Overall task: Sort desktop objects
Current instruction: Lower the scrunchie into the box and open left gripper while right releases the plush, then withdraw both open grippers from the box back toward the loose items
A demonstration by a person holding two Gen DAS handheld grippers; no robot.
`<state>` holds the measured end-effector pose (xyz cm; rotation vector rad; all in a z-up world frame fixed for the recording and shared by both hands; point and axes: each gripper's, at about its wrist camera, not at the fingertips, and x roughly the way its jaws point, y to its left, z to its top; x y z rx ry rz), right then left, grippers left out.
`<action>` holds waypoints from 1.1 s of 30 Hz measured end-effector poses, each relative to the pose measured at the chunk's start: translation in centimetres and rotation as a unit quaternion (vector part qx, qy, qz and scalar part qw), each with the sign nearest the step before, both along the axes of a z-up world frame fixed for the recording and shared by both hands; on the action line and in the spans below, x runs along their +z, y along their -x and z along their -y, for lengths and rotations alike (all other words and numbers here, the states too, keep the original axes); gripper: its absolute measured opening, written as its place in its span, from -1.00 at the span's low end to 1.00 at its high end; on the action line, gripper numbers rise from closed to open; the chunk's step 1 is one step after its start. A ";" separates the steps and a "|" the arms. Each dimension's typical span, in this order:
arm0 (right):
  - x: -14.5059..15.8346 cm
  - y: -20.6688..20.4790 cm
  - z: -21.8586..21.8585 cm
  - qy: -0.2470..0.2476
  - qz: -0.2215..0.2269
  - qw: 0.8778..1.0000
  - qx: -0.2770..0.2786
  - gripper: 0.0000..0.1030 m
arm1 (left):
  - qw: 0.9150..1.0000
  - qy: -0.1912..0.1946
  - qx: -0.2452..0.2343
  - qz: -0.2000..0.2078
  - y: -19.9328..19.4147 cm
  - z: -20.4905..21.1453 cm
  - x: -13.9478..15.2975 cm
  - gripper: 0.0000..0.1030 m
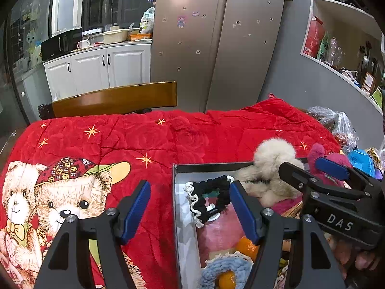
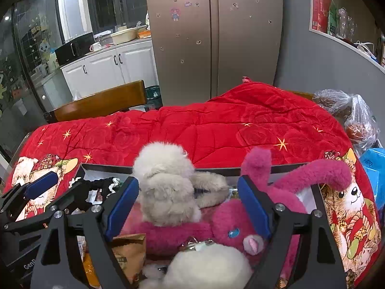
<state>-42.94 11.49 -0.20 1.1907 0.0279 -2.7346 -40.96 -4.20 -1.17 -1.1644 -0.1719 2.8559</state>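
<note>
A red blanket (image 1: 149, 139) printed with teddy bears and gold stars covers the desk, and a wooden chair back (image 1: 115, 100) stands behind its far edge, in front of white cabinets (image 1: 101, 68) and a steel fridge (image 1: 216, 43). The left claw (image 1: 190, 208) hangs wide, holding nothing: its left finger lies over the blanket and its right finger over a shallow grey box (image 1: 179, 192), with the box's left wall between them. Inside the box, this view shows a black-and-white crocheted piece (image 1: 211, 192) at the far left corner, a pale blue crocheted ring (image 1: 226, 267) with an orange centre nearer the camera, and something orange (image 1: 247, 244) partly hidden behind the right finger. The right wrist view shows what the left hardly reaches: a cream plush toy (image 2: 166, 185) leaning over a magenta plush toy (image 2: 216, 224) whose 2 long ears rise over the box's far wall (image 2: 216, 171), a second cream fluffy thing (image 2: 204, 267) cut off at the bottom edge, and a brown packet (image 2: 130, 252) half hidden by the frame. The right claw (image 2: 191, 208) is also wide and empty, its fingers flanking the cream toy without touching it. At far right, plastic bags (image 2: 356, 118) crowd the desk edge; their contents are hard to make out.
</note>
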 end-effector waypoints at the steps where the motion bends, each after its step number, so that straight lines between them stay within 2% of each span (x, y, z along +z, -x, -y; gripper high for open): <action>1: 0.2 -0.1 -0.1 0.002 -0.001 1.000 0.001 0.66 | 1.000 0.003 0.000 -0.001 0.0 0.0 0.1 0.36; 8: 1.3 -0.5 -0.8 0.018 -0.010 1.000 -0.001 0.74 | 0.999 0.025 -0.010 -0.016 -0.7 -0.6 1.7 0.36; 16: 4.7 -2.5 -0.9 0.011 -0.053 0.999 0.004 0.83 | 0.996 0.039 -0.025 -0.070 -3.8 -1.7 6.3 0.36; 18: 6.1 -3.6 -1.4 0.025 -0.062 0.998 0.007 0.85 | 0.995 0.037 -0.029 -0.085 -5.2 -1.8 7.7 0.39; 20: 7.6 -5.0 -1.8 0.041 -0.074 0.996 0.015 0.90 | 0.994 0.033 -0.029 -0.101 -6.5 -1.7 9.0 0.53; 23: 9.8 -7.2 -2.4 0.047 -0.091 0.995 0.019 0.92 | 0.991 0.015 -0.027 -0.134 -9.1 -1.5 11.0 0.64; 26: 12.3 -10.0 -3.3 0.050 -0.113 0.992 0.026 0.93 | 0.988 -0.002 -0.029 -0.151 -11.8 -1.4 12.7 0.64; 31: 16.1 -14.9 -5.9 0.072 -0.144 0.987 0.022 1.00 | 0.986 0.000 -0.025 -0.165 -15.8 -1.8 14.6 0.64; 33: 17.2 -16.8 -6.7 0.067 -0.148 0.986 0.022 1.00 | 0.985 -0.006 -0.023 -0.168 -17.5 -1.7 15.0 0.67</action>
